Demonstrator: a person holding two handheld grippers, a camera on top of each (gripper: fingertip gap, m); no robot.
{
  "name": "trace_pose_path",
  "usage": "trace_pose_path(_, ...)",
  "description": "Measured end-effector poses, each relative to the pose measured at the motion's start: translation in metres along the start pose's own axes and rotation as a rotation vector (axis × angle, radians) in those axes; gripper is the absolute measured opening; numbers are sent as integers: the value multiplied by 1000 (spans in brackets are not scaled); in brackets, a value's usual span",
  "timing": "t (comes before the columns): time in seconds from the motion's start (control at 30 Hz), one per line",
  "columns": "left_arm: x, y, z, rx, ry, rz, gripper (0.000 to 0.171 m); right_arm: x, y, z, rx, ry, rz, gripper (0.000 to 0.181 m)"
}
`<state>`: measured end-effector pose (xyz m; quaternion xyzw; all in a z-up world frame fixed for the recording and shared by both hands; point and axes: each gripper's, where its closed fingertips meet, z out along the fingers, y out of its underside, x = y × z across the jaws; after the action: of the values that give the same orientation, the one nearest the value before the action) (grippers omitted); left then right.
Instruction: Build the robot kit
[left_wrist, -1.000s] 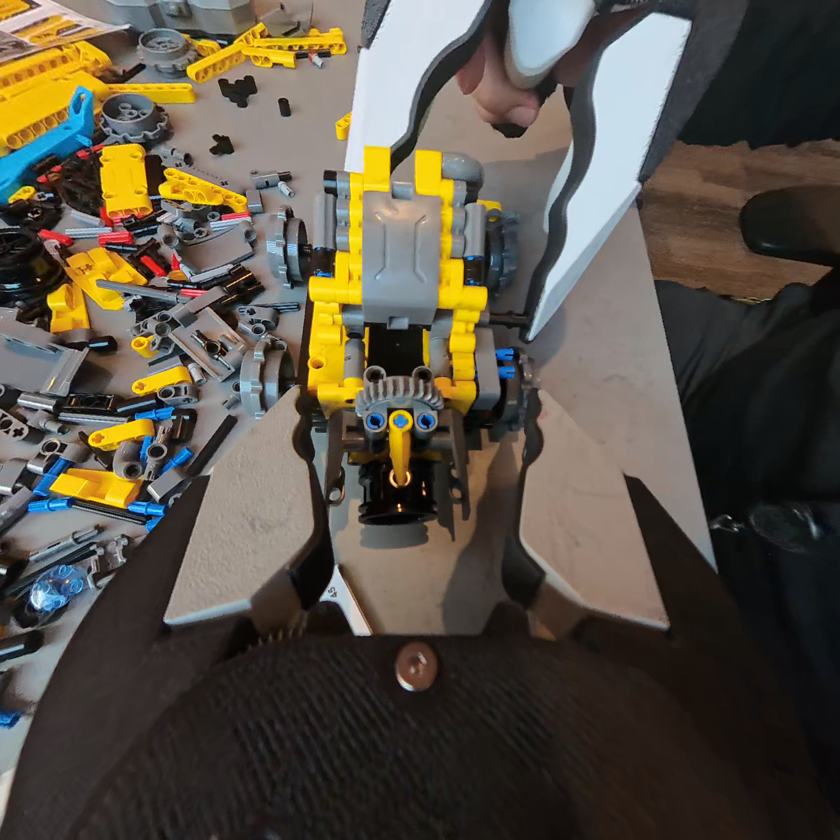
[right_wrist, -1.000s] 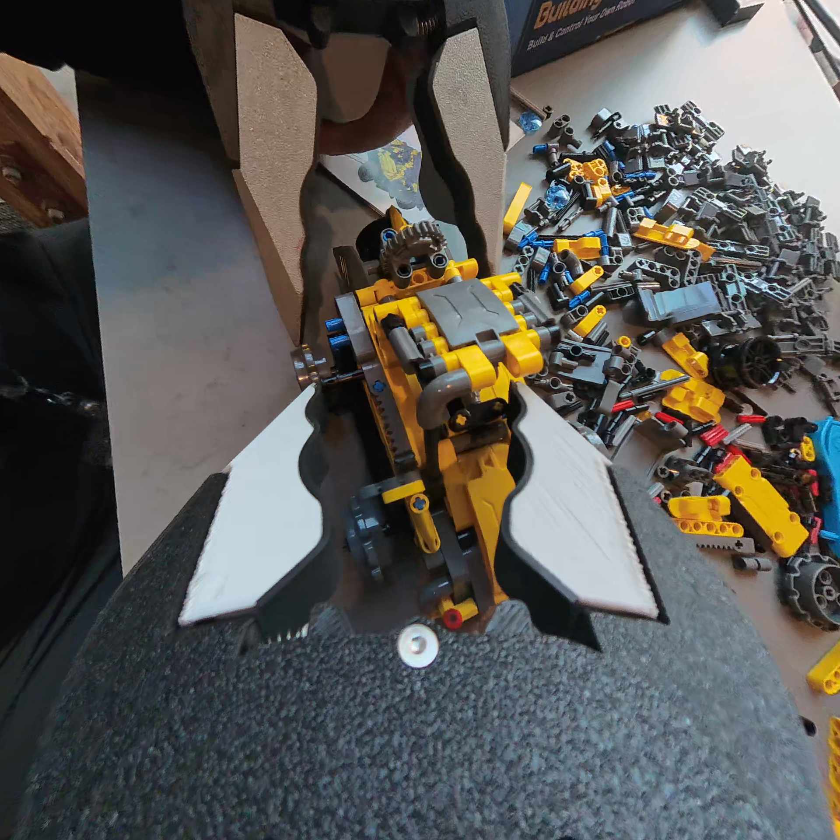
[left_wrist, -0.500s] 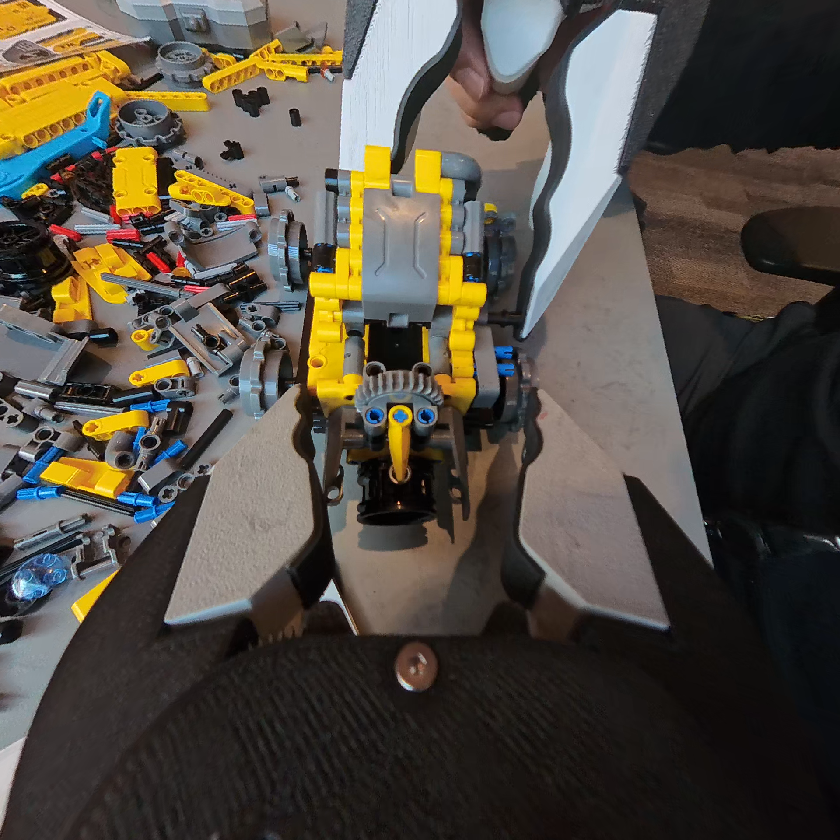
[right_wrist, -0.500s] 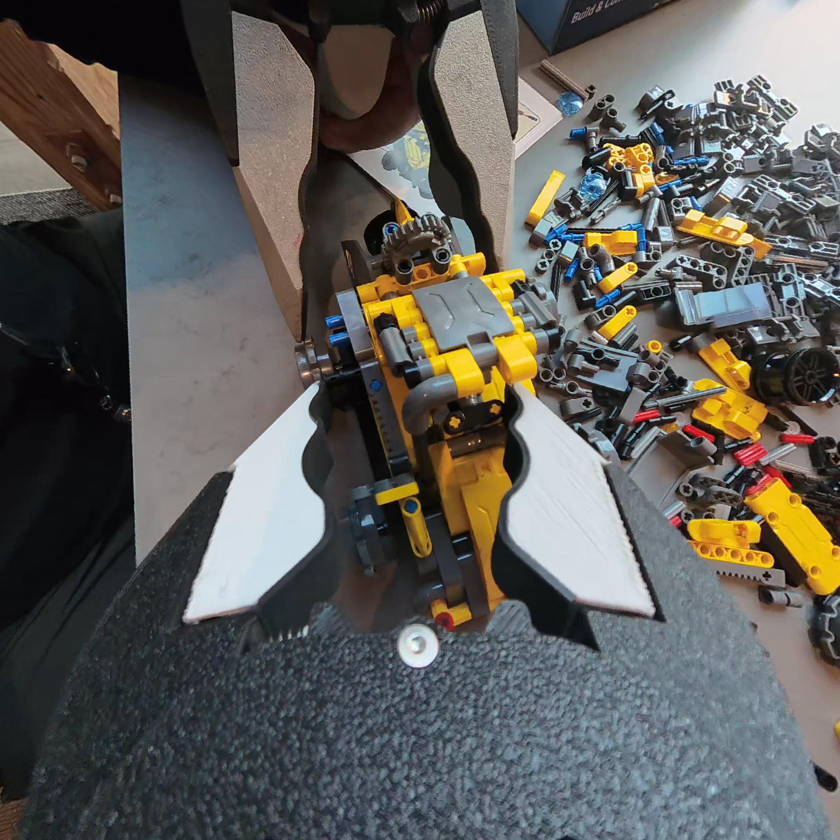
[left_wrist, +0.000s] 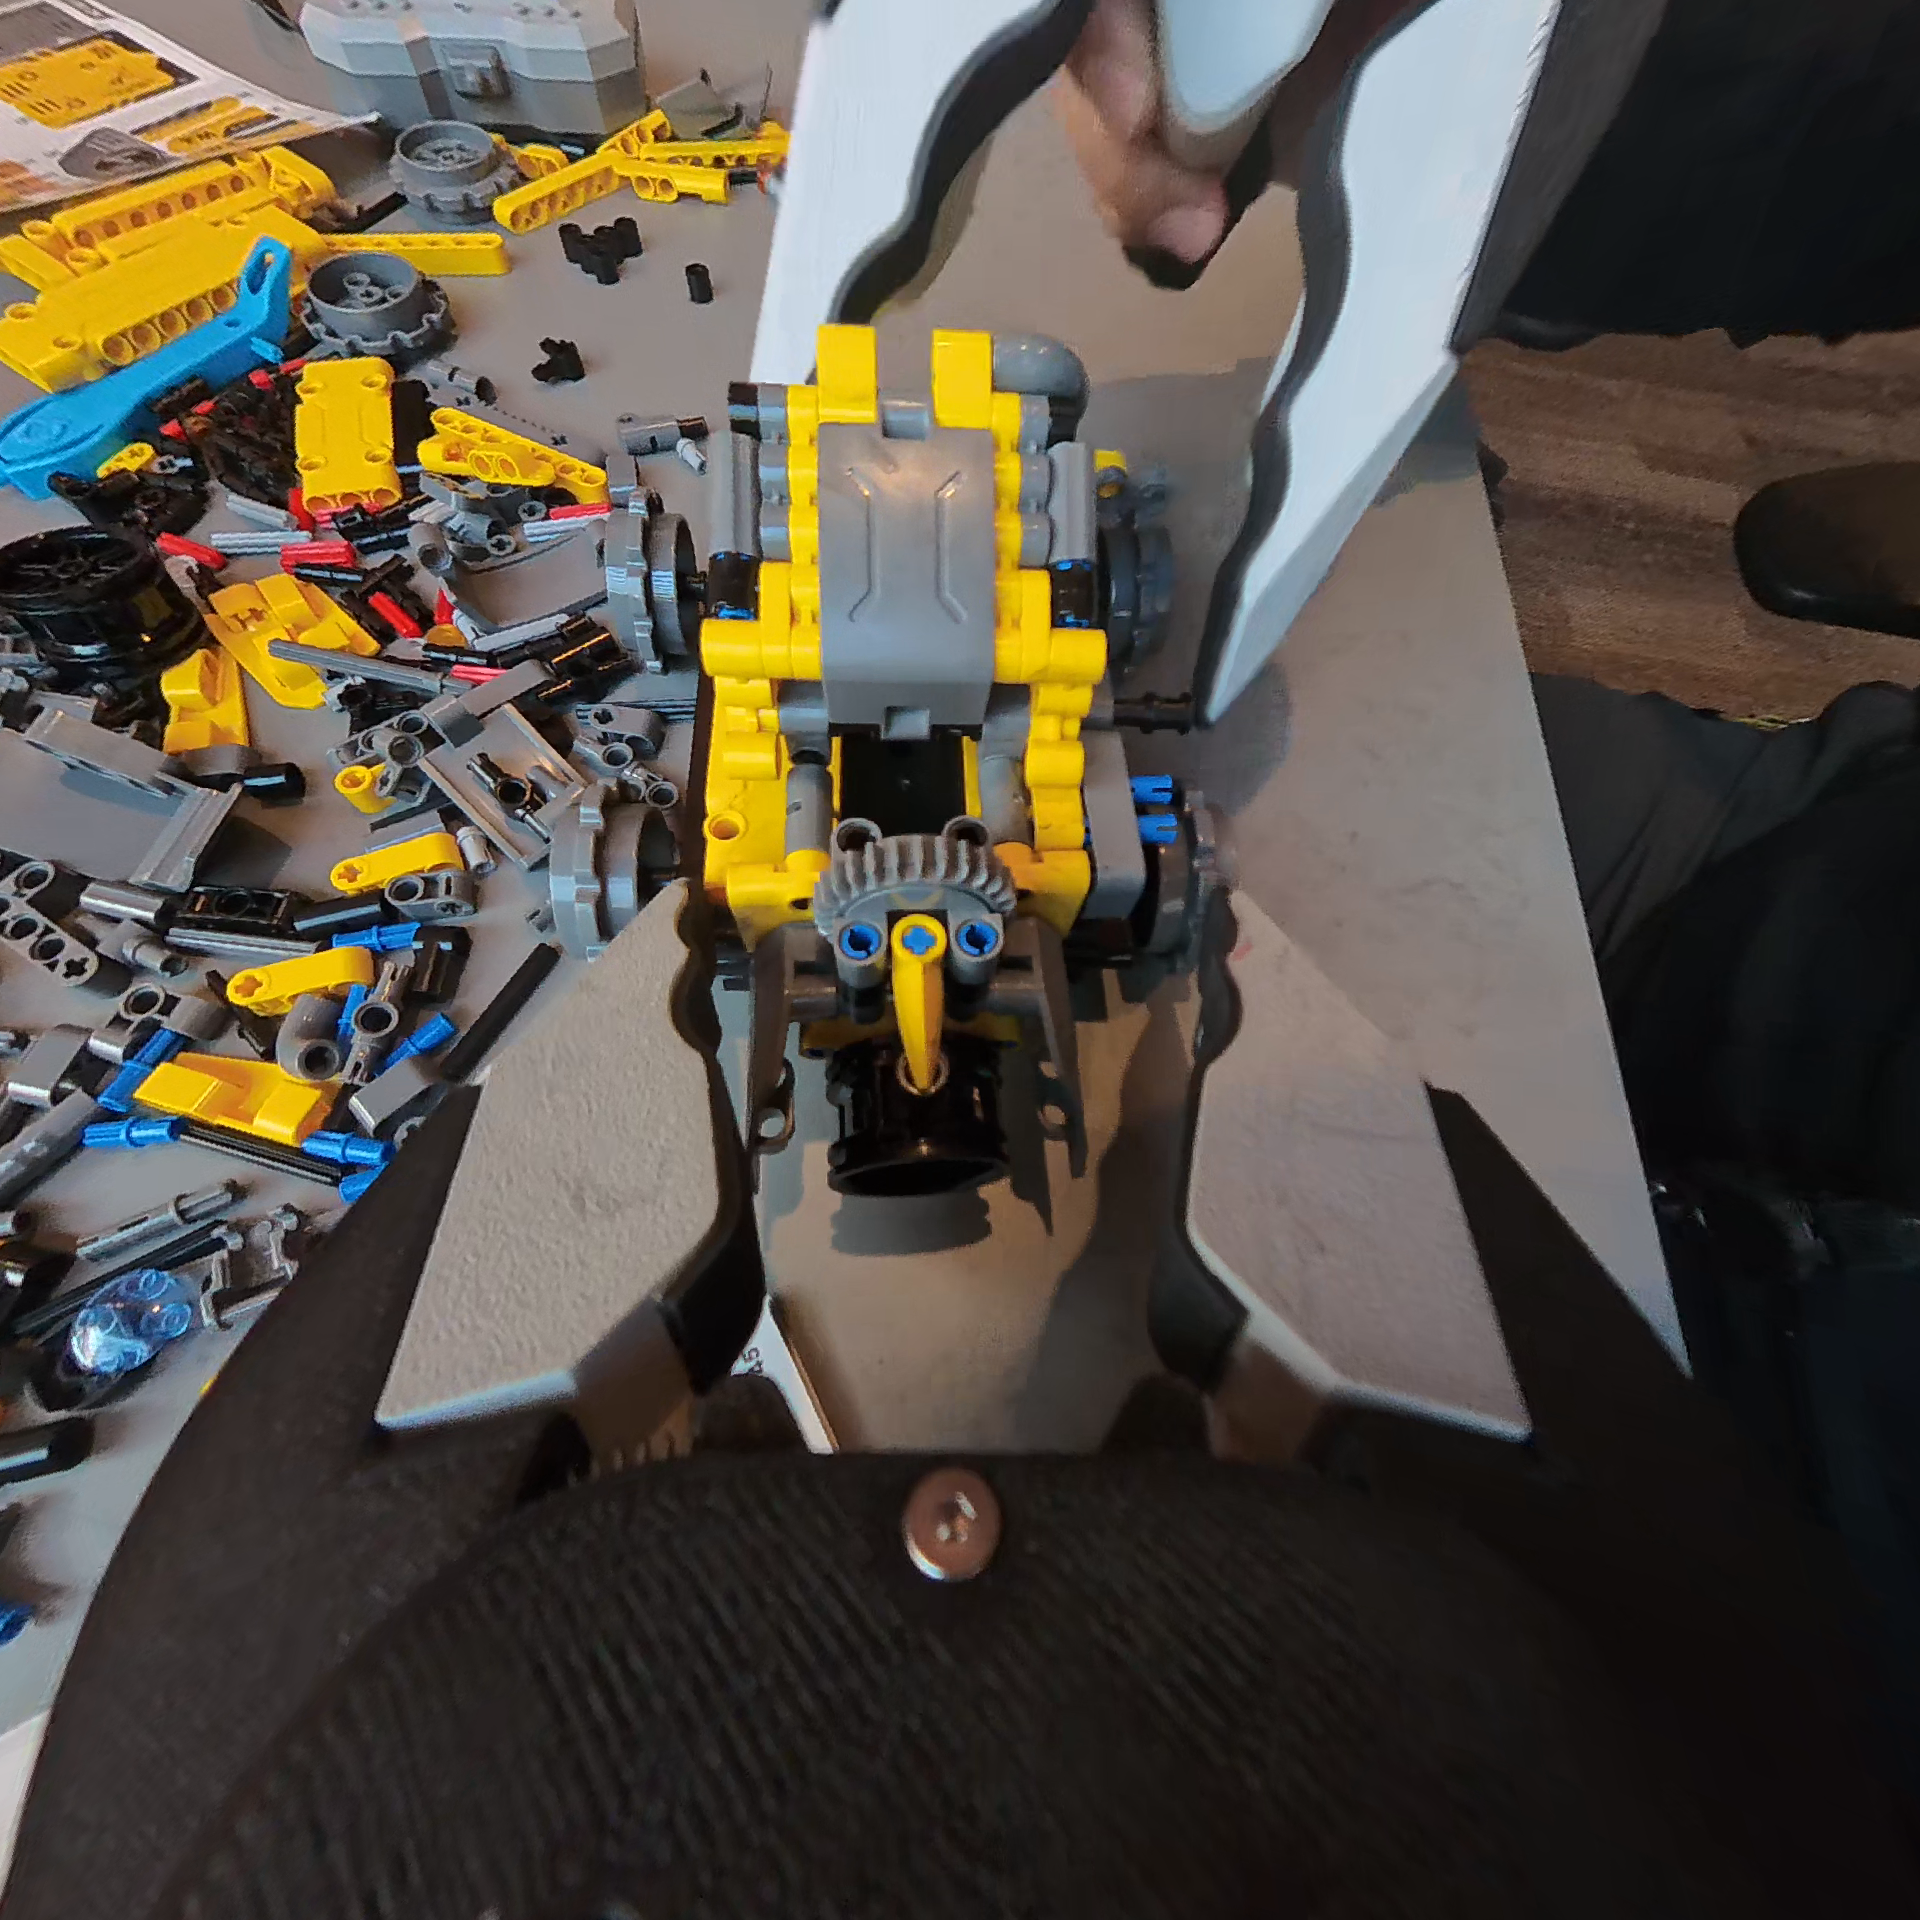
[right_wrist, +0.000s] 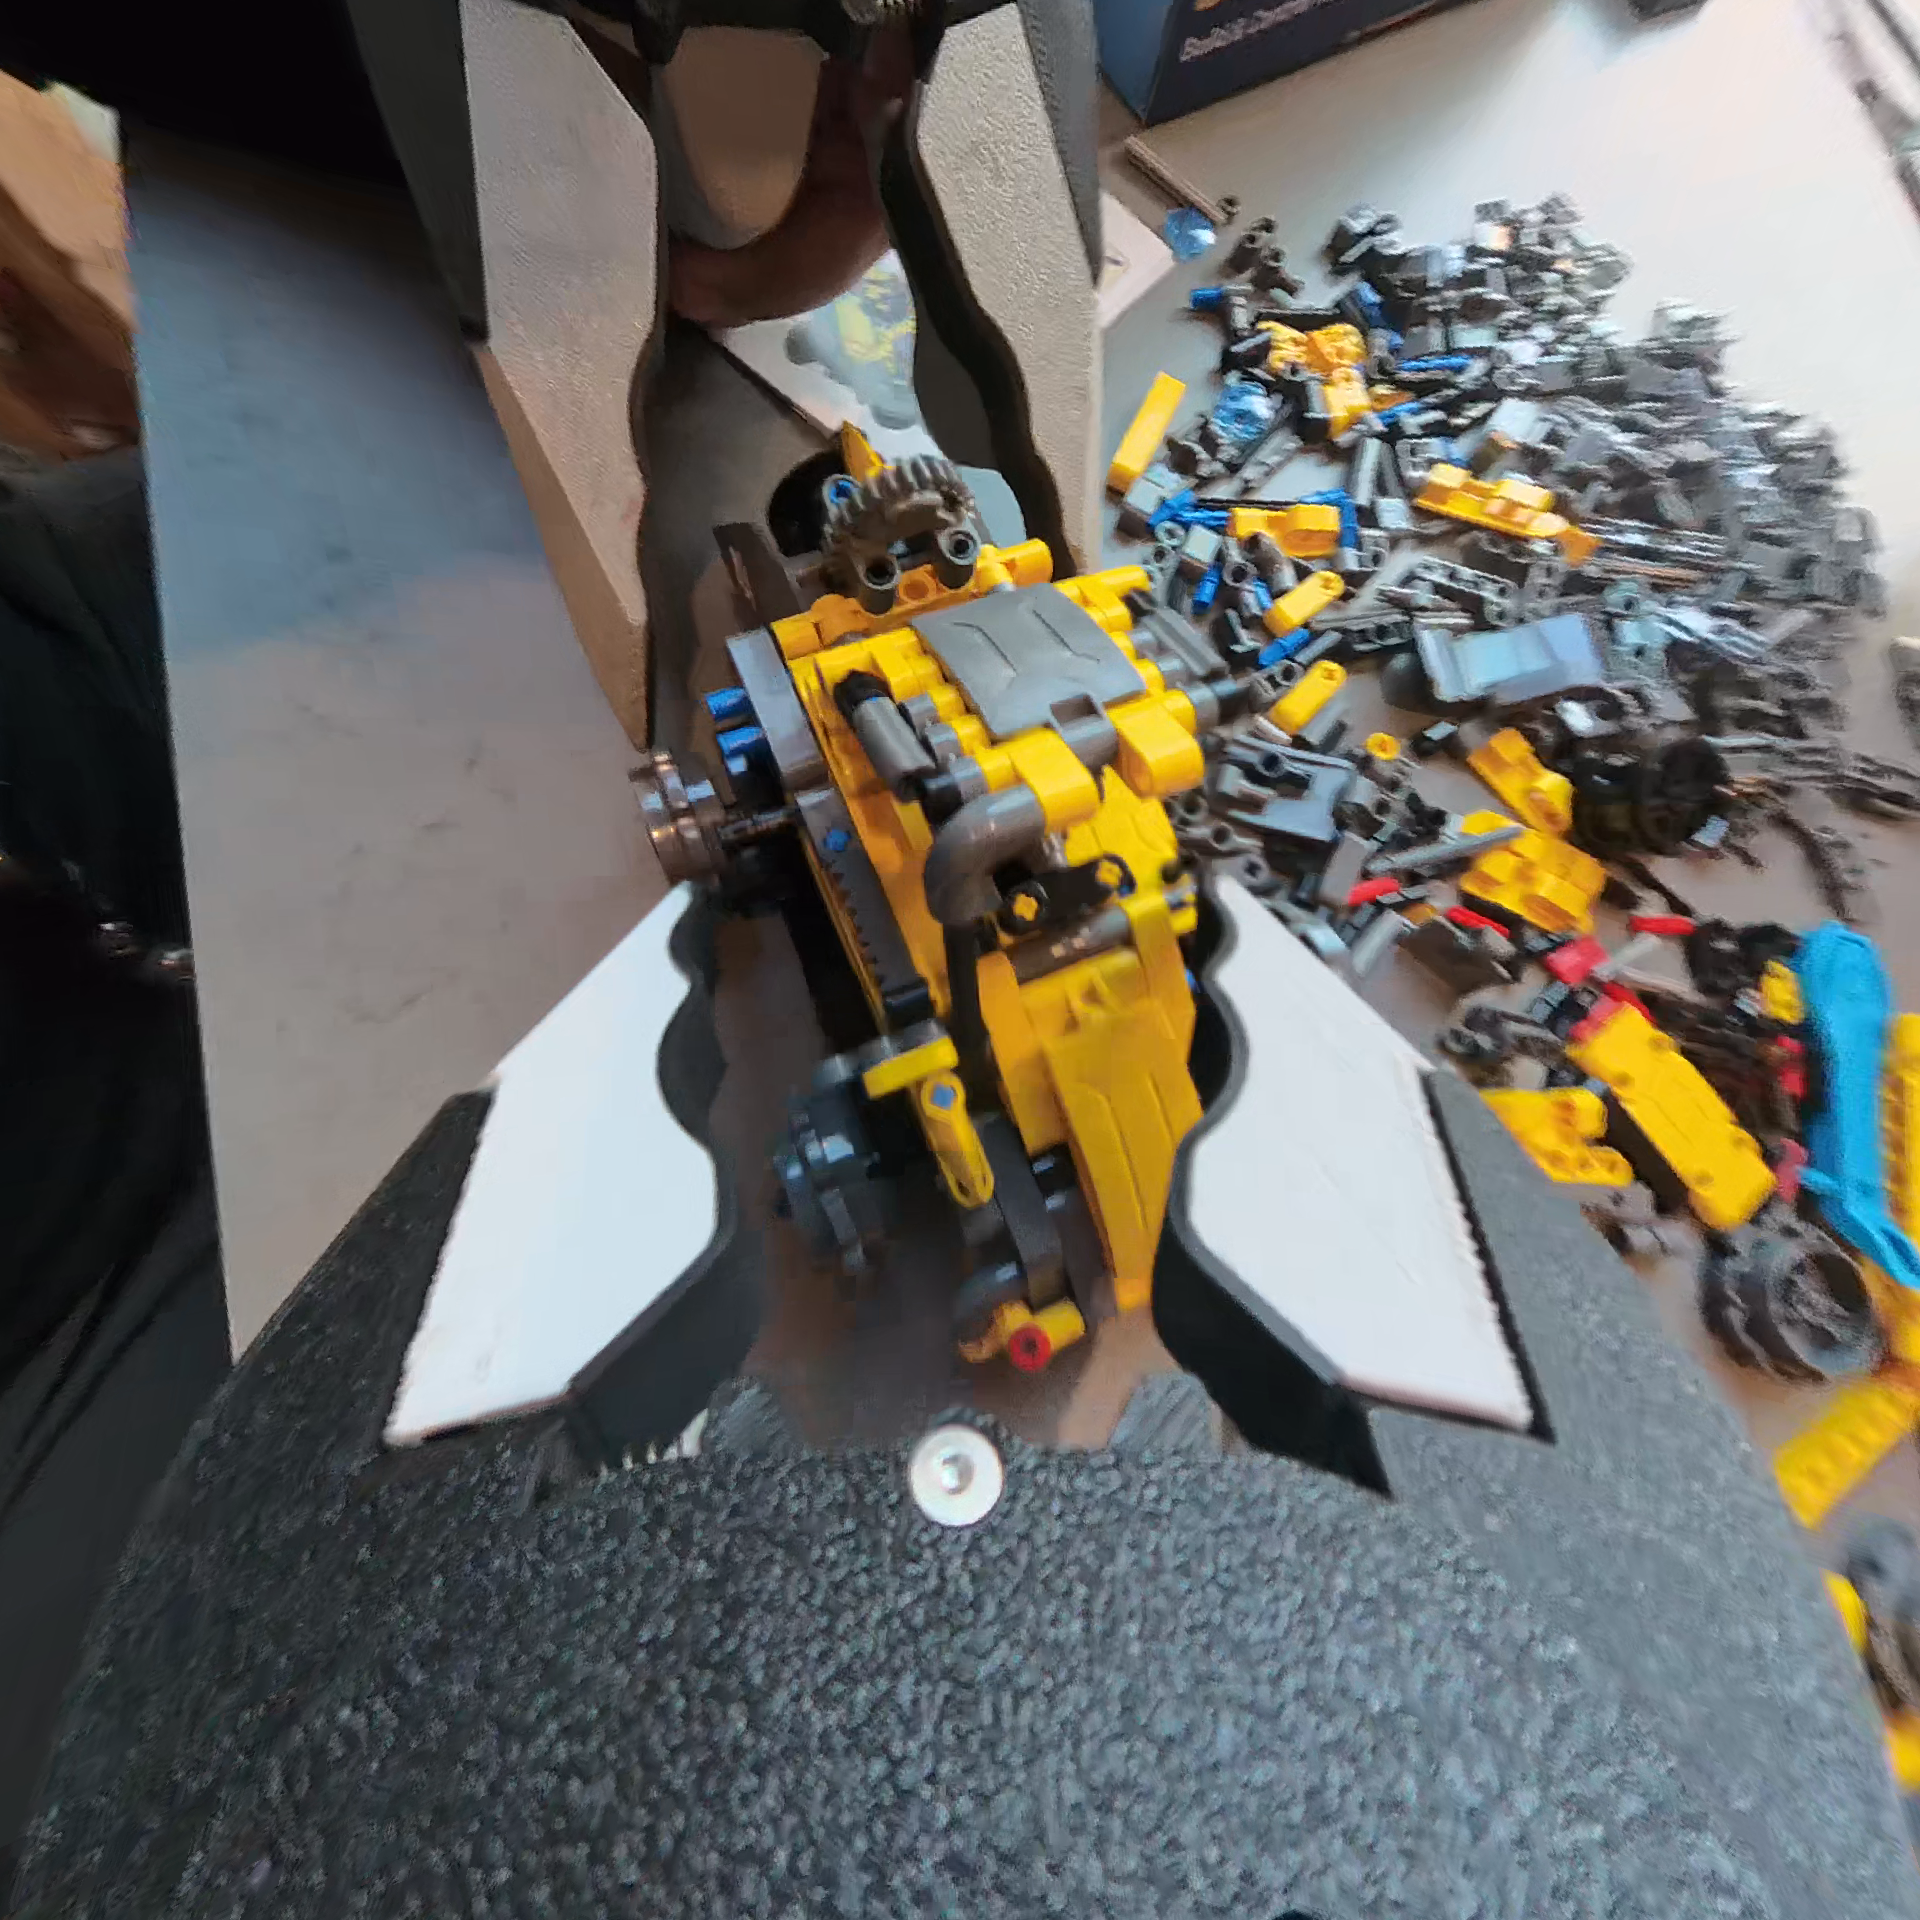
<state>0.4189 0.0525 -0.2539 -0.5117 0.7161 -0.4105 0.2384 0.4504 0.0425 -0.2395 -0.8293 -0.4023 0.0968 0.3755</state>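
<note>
A yellow and grey brick-built vehicle model (left_wrist: 899, 582) sits on the grey table (left_wrist: 1403, 883) near its edge. My left gripper (left_wrist: 940, 914) has its grey fingers pressed on both sides of the model's end with the grey gear (left_wrist: 914, 873). It also shows at the top of the right wrist view (right_wrist: 847, 644). My right gripper (right_wrist: 951, 899) straddles the model's (right_wrist: 1039, 665) other end with its jaws apart and a small gap on the left. Its white fingers (left_wrist: 1340, 436) show in the left wrist view, one tip beside a black axle.
A wide pile of loose yellow, grey, black and blue pieces (left_wrist: 312, 727) covers the table beside the model, also in the right wrist view (right_wrist: 1507, 675). A blue part (left_wrist: 135, 384), a black wheel (left_wrist: 83, 592), a booklet (left_wrist: 104, 104) and a dark box (right_wrist: 1299, 42) lie around. The table edge (left_wrist: 1538, 935) is close. Across from one pair of fingers to the other is roughly 5 centimetres. The black wheel (left_wrist: 83, 592) is about equally far from each gripper, around 15 centimetres. The right camera catches it too, in the right wrist view (right_wrist: 1652, 782).
The right gripper has shifted and tilted a little around the model, with motion blur now. The left gripper keeps the same hold on the gear end.
</note>
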Motion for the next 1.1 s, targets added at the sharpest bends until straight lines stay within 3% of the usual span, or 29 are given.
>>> trace_pose_path(0.1,-3,0,-1,10,-5,-20,83,-2,5,-23,22,93,27,76)
trace_pose_path(0.17,-4,0,-2,12,-8,-26,78,-20,1,-31,50,83,19,48)
trace_pose_path(0.27,-4,0,-1,4,-19,-7,78,-28,-2,-26,3,155,-30,65)
trace_pose_path(0.43,-5,2,0,-14,-42,18,79,-18,-14,-35,40,380,-31,48)
trace_pose_path(0.5,-5,2,1,-14,-43,17,79,-32,-15,-30,49,376,-49,32)
trace_pose_path(0.67,-5,2,1,-16,-45,21,78,-34,-6,-8,-113,419,-197,36)
trace_pose_path(0.8,-6,3,0,-23,-45,26,78,-28,-8,-4,-177,459,-317,19)
trace_pose_path(1.0,-6,3,0,-21,-44,24,78,-36,-8,-6,-158,442,-291,6)
trace_pose_path(1.1,-6,3,1,-20,-42,24,78,-39,-10,-6,-152,446,-303,11)
